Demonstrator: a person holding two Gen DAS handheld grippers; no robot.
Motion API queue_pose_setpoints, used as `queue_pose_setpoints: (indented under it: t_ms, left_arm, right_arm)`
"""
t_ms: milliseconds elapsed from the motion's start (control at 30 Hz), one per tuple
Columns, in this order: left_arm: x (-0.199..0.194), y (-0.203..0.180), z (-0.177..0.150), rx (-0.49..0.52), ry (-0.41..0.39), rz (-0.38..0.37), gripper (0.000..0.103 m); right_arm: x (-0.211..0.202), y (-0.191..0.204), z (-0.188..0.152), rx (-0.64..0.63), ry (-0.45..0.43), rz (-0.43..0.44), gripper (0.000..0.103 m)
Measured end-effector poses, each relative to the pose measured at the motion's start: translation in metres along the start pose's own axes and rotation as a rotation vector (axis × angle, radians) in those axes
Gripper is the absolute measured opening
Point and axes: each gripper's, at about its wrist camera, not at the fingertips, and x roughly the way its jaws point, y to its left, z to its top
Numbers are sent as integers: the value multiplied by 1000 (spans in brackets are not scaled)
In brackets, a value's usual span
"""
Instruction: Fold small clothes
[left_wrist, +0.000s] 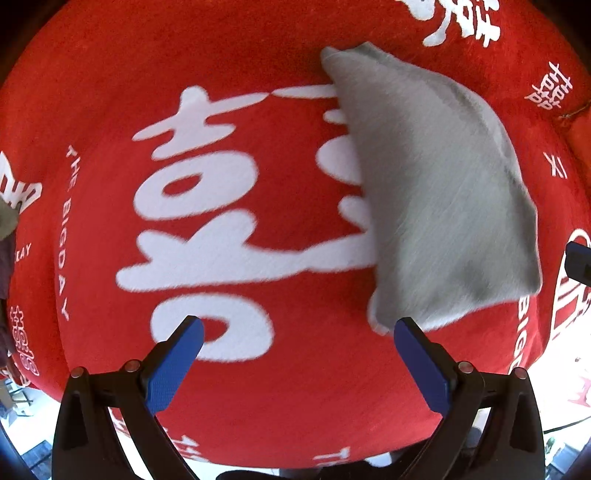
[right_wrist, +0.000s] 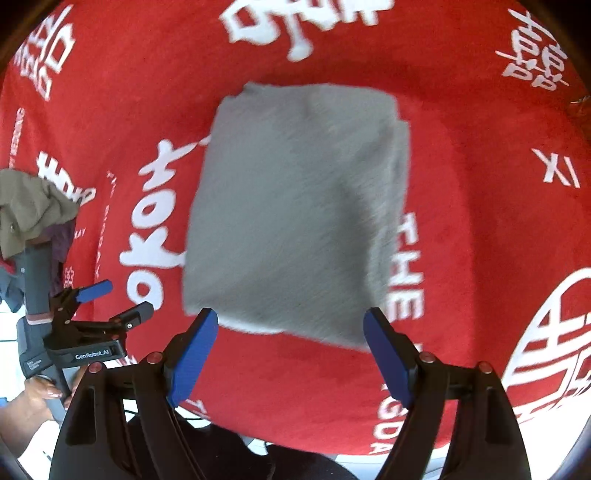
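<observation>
In the left wrist view, the left gripper (left_wrist: 297, 338) has its jaws spread and empty above the red cloth (left_wrist: 110, 92) on the surface, and the grey garment (left_wrist: 436, 184) lies folded just to its right. In the right wrist view, the right gripper (right_wrist: 291, 332) is also spread wide and holds nothing, with the garment lying flat ahead as a neat rectangle. This piece looks finished, while the clothes pile (right_wrist: 33, 210) at the left edge seems not yet folded.

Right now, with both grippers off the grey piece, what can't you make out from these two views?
- Grey garment: motion blur in both views hides its fold lines and layer edges.
- Pile of clothes: cut off by the left edge of the right wrist view.
- Right gripper: in the left wrist view only a sliver shows at the right edge.
</observation>
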Motion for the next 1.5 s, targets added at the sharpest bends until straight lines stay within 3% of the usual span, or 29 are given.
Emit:
queue_pose_setpoints:
  t_ms: [167, 267, 500, 700, 1500]
  left_arm:
    - [6, -17, 28, -16, -15, -14, 103]
    - [12, -19, 46, -46, -16, -64, 103]
    - [28, -26, 69, -86, 3, -121, 103]
    - [38, -29, 81, -118, 10, -146, 103]
    - [44, -38, 103, -137, 39, -140, 103]
  right_arm:
    - [-6, -38, 25, 9, -8, -19, 84]
    - [-5, -63, 41, 47, -13, -16, 84]
    - [15, -102, 71, 198, -19, 109, 84]
    - [43, -101, 92, 225, 13, 216, 83]
    - [64, -117, 93, 245, 98, 246, 83]
